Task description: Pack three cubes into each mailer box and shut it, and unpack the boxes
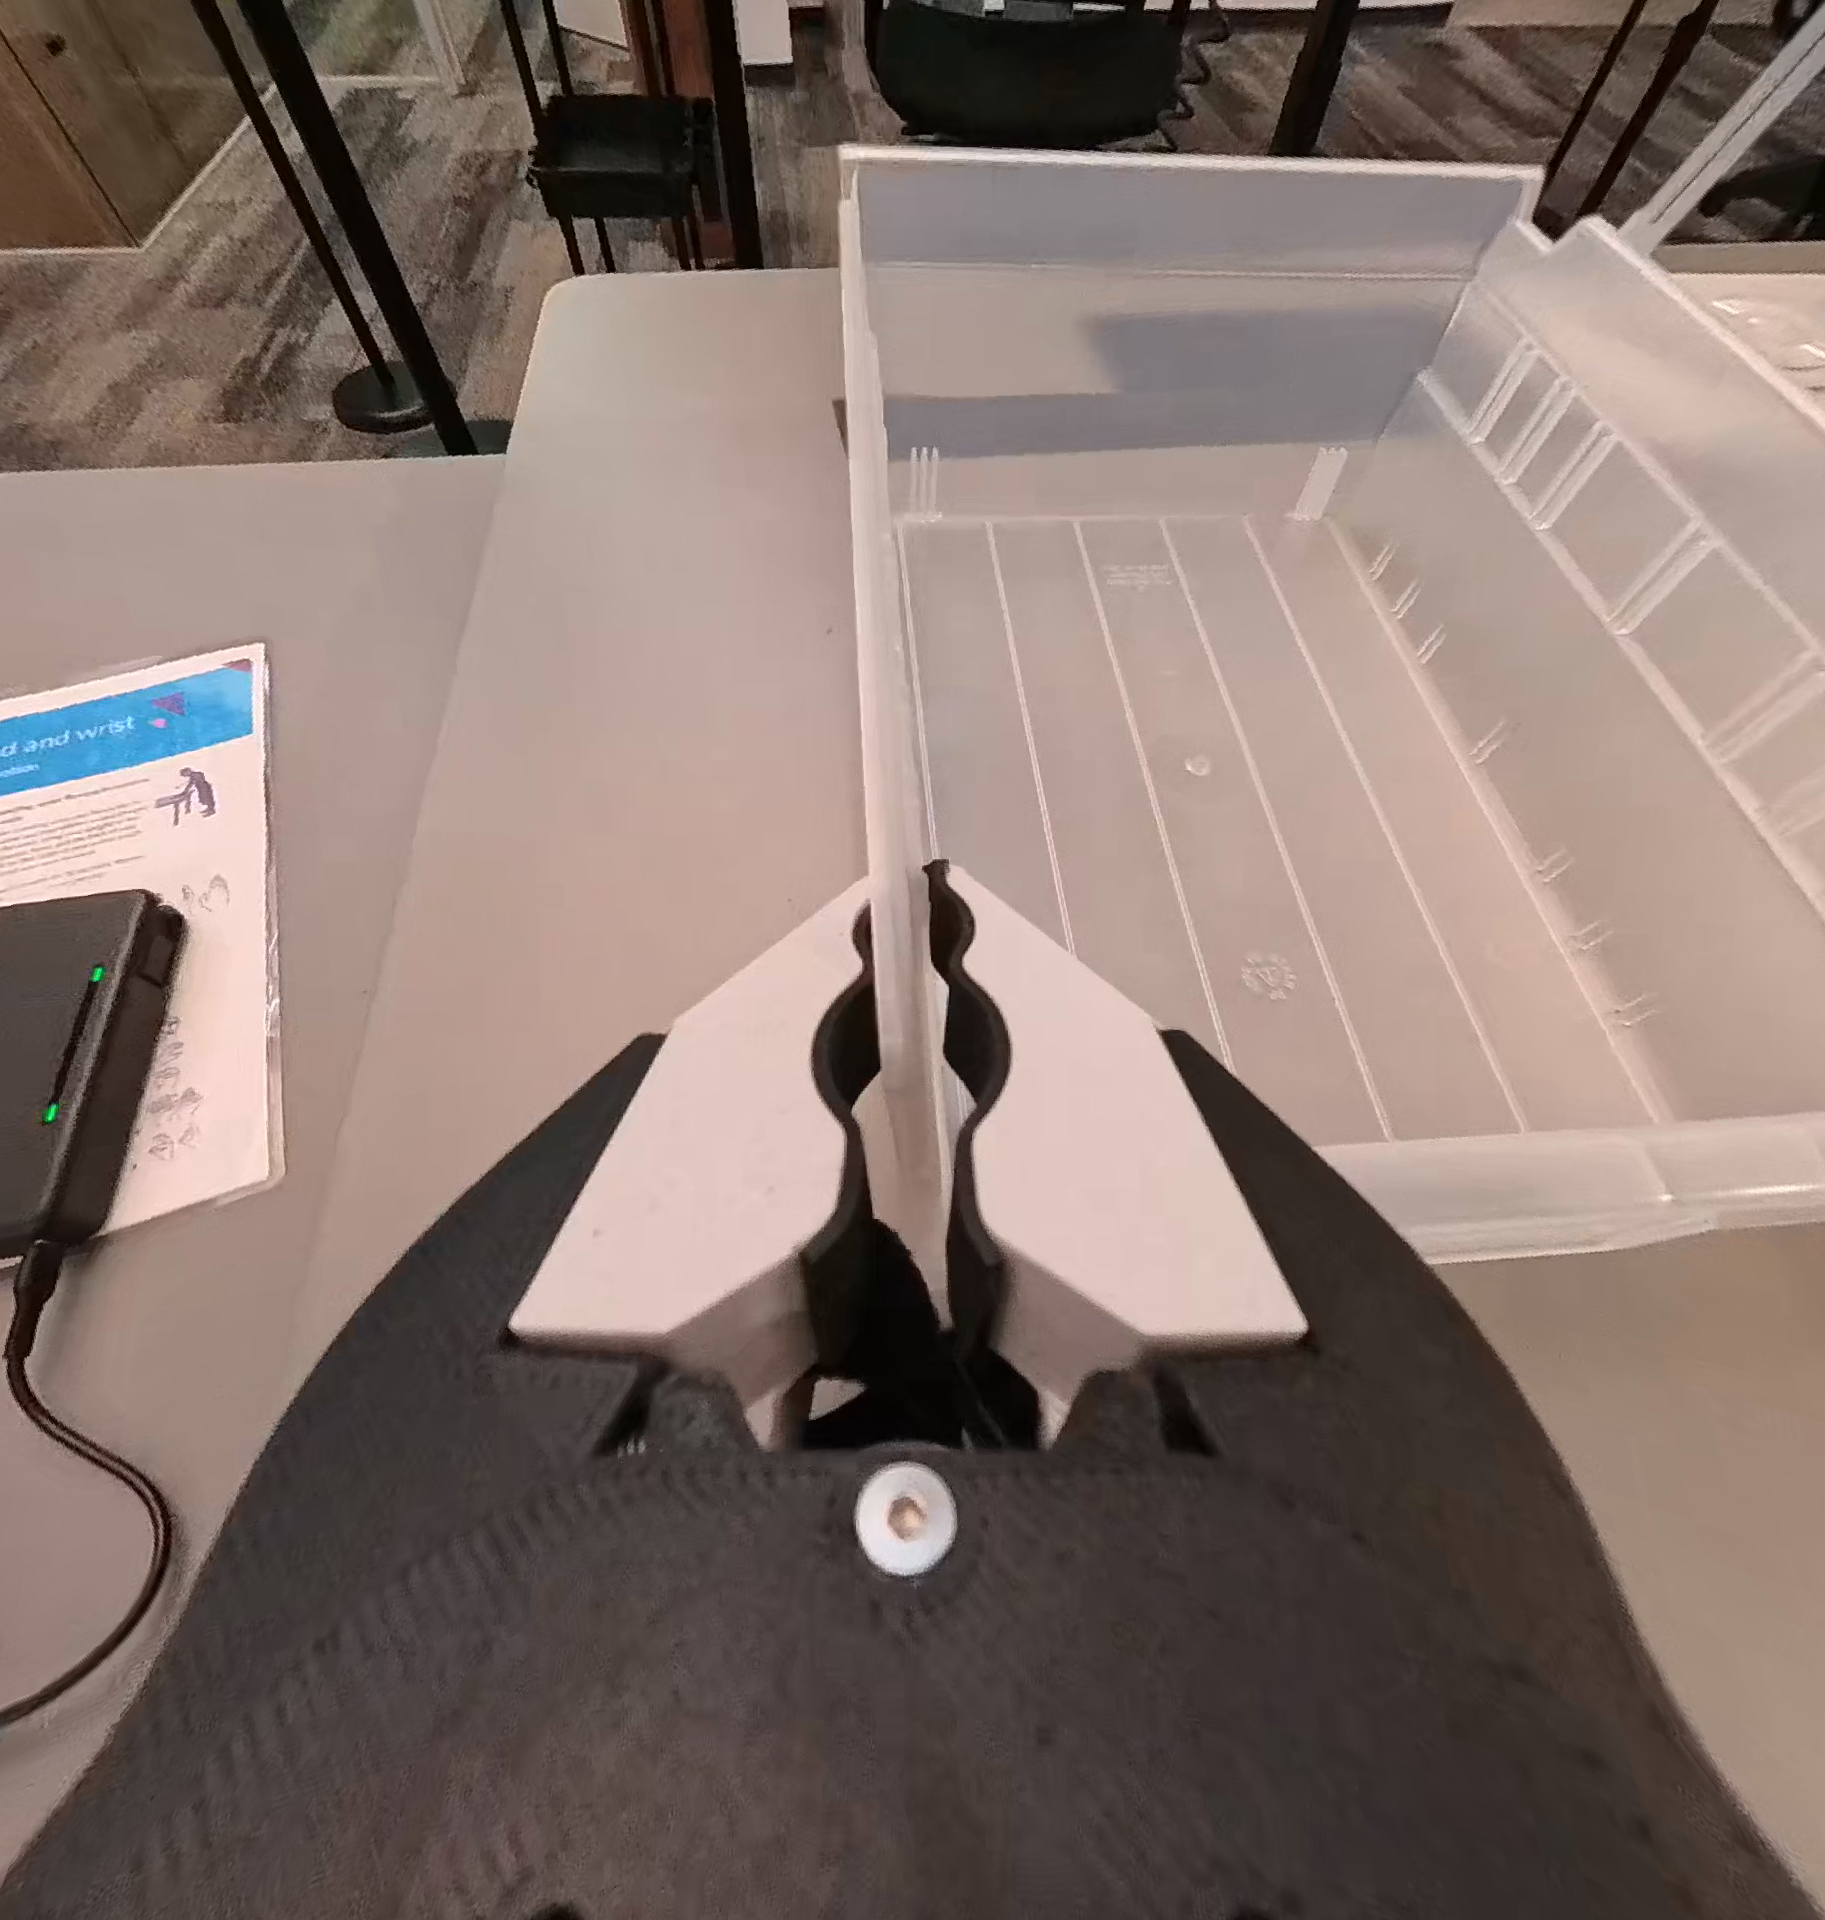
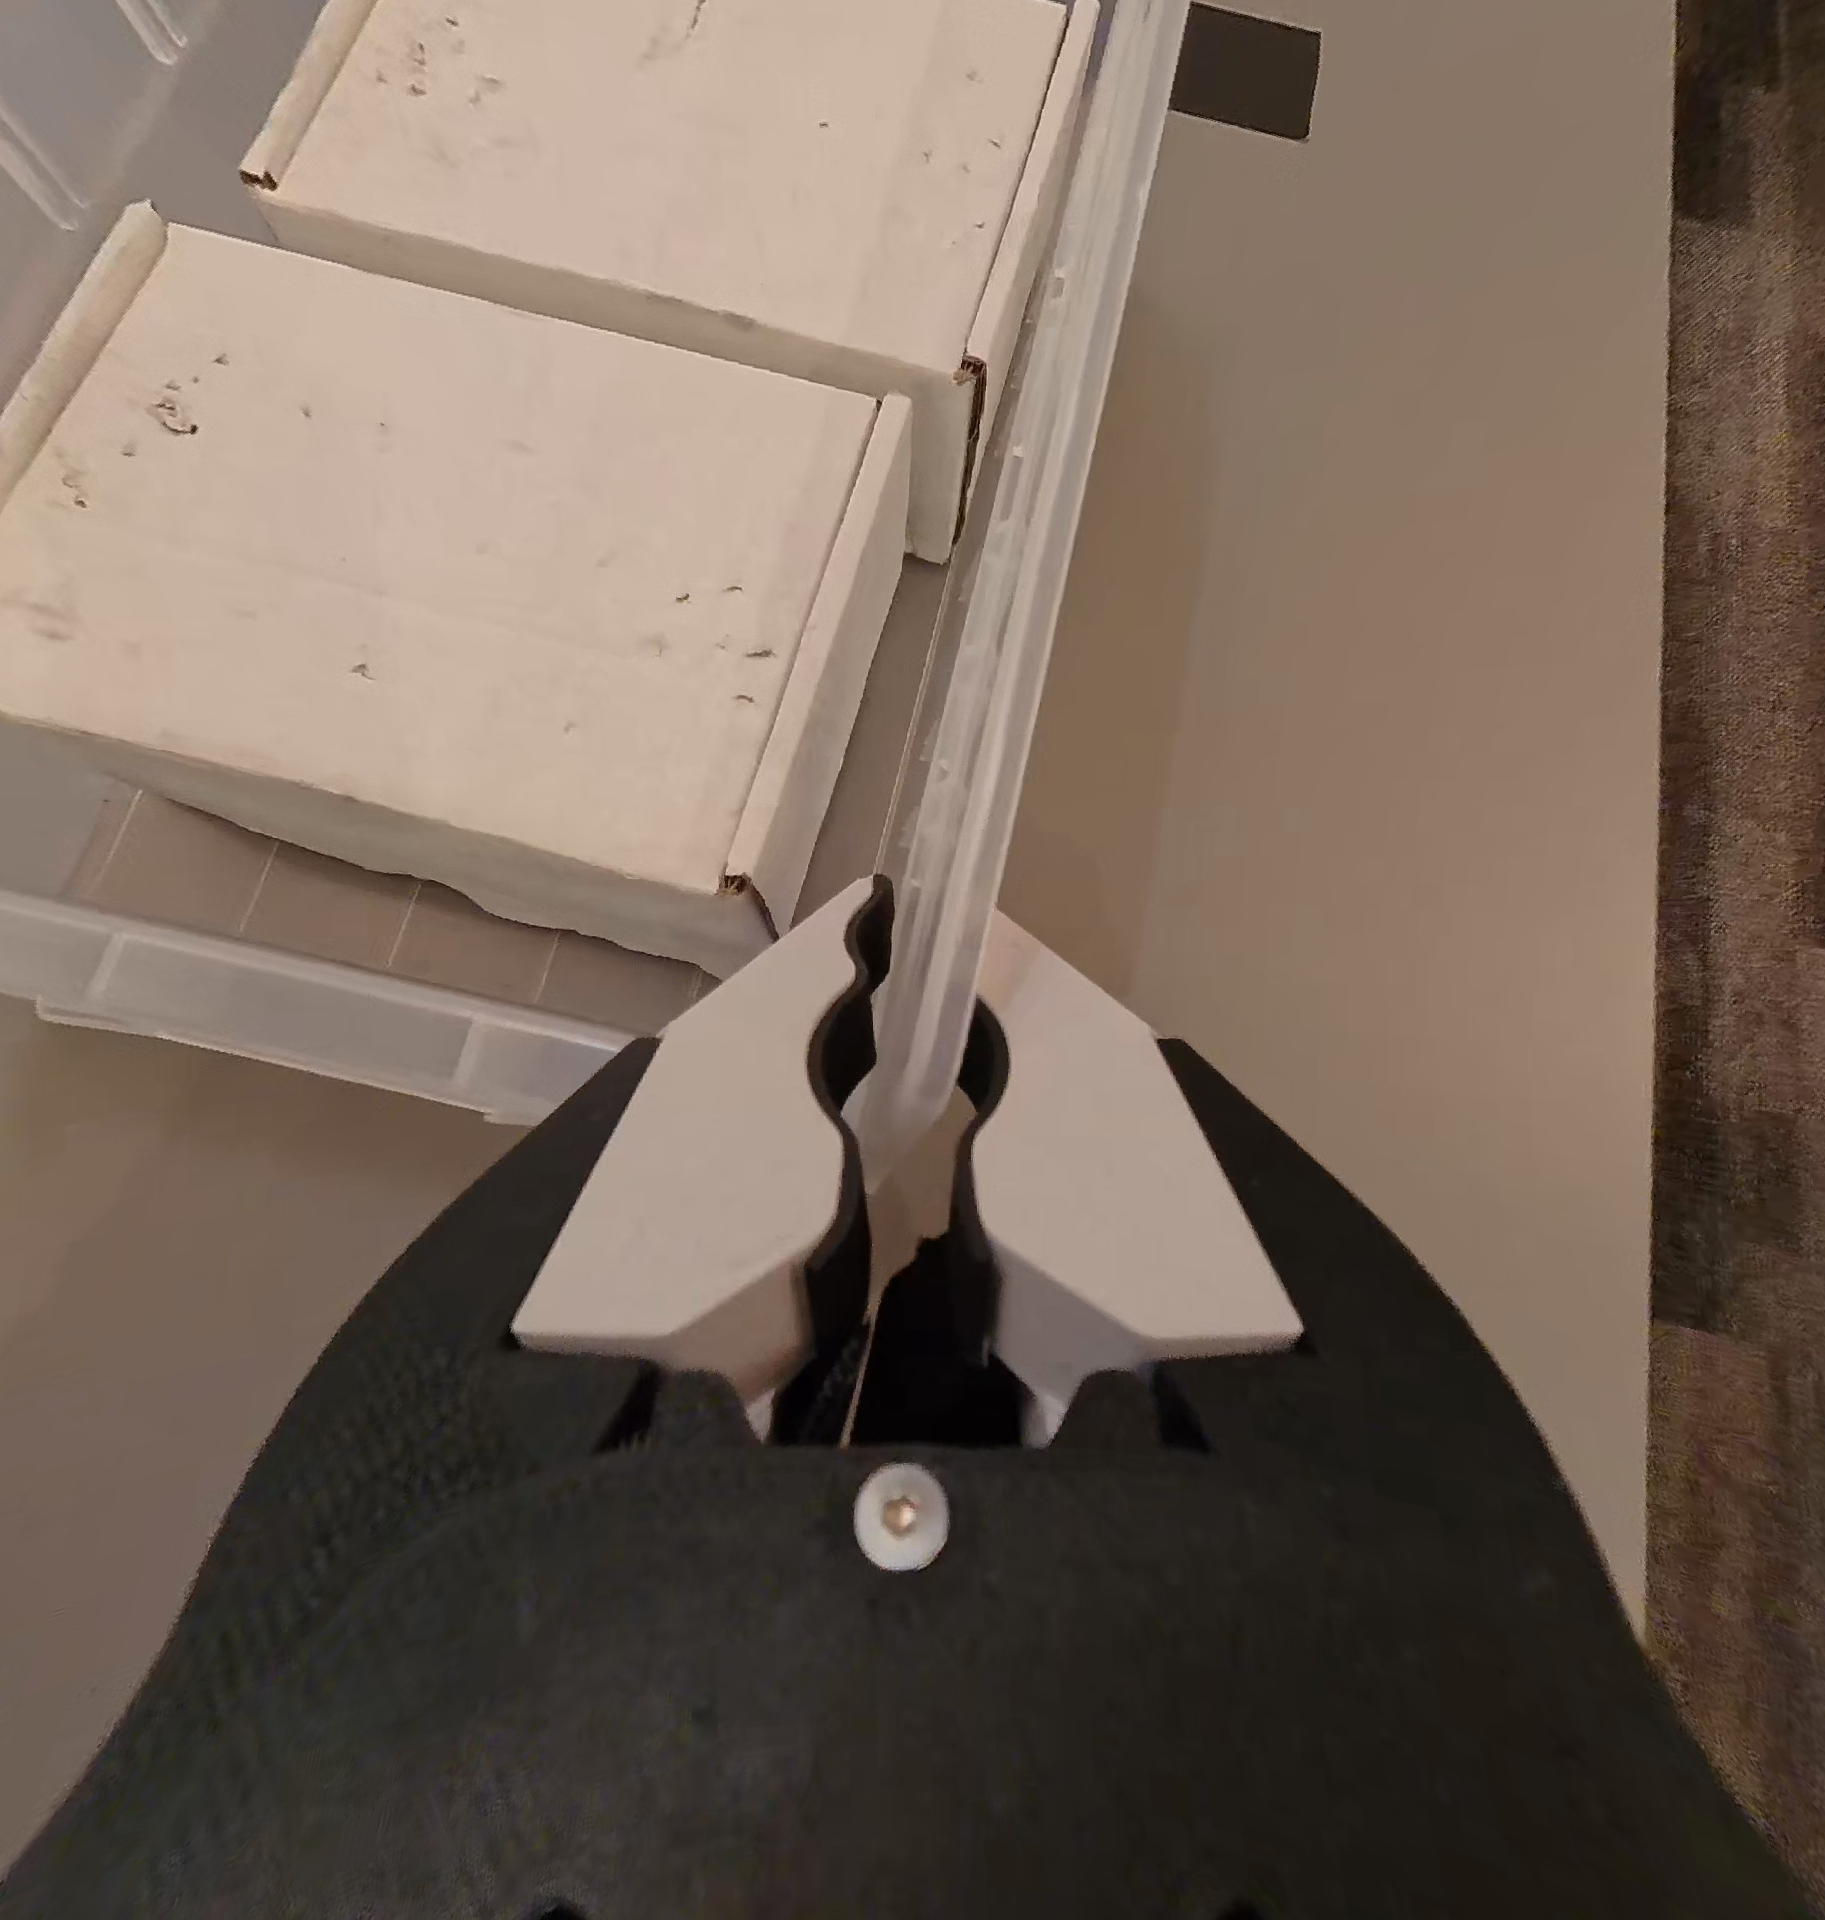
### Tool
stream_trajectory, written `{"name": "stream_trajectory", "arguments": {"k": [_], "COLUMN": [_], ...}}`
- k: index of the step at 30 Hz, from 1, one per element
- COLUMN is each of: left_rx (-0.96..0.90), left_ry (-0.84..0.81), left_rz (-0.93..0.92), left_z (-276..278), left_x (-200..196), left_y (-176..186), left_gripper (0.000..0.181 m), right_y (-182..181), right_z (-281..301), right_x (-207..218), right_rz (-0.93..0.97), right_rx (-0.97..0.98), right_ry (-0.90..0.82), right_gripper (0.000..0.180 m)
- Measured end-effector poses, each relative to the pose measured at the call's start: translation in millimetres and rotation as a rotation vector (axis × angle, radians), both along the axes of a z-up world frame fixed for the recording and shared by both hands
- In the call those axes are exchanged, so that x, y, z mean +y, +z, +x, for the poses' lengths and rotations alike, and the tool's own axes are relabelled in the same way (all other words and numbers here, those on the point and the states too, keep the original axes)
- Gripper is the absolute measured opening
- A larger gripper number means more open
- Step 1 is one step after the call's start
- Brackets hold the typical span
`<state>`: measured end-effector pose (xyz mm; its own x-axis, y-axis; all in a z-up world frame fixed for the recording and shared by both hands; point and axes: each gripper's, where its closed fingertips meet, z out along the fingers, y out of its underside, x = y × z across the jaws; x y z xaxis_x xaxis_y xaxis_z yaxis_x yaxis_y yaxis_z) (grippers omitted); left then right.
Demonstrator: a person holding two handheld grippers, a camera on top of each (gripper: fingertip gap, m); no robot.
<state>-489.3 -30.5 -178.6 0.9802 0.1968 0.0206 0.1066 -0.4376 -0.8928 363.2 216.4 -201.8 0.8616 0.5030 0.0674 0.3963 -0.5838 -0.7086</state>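
In the left wrist view my left gripper (image 1: 913, 883) is shut on the upright left wall (image 1: 880, 623) of a clear plastic bin (image 1: 1303, 831). No cubes or boxes show in that bin. In the right wrist view my right gripper (image 2: 934, 904) is shut on the right wall (image 2: 1053, 416) of a clear bin (image 2: 264, 997). Two closed white mailer boxes lie side by side in it, one near (image 2: 420, 551) and one farther off (image 2: 659, 156). No cubes are in view.
A printed leaflet (image 1: 160, 831) and a black power bank (image 1: 46, 1060) with a cable lie on the grey table to the left. Another clear bin (image 1: 1718, 343) adjoins on the right. Black posts stand beyond the table. The table's right edge meets carpet (image 2: 1770, 935).
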Motion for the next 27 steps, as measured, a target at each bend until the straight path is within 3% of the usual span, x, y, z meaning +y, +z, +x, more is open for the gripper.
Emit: {"name": "stream_trajectory", "arguments": {"k": [12,27], "left_rx": [-0.001,0.016], "left_ry": [0.015,0.058], "left_rz": [0.115,0.302], "left_z": [19,25], "left_x": [-48,-112], "left_y": [23,71], "left_gripper": [0.003,0.003], "right_y": [1,4], "right_z": [-57,-212], "right_x": [-49,-104], "right_rz": [0.011,0.022], "right_rx": [0.057,0.175], "right_ry": [0.078,0.258], "right_gripper": [0.003,0.006]}}
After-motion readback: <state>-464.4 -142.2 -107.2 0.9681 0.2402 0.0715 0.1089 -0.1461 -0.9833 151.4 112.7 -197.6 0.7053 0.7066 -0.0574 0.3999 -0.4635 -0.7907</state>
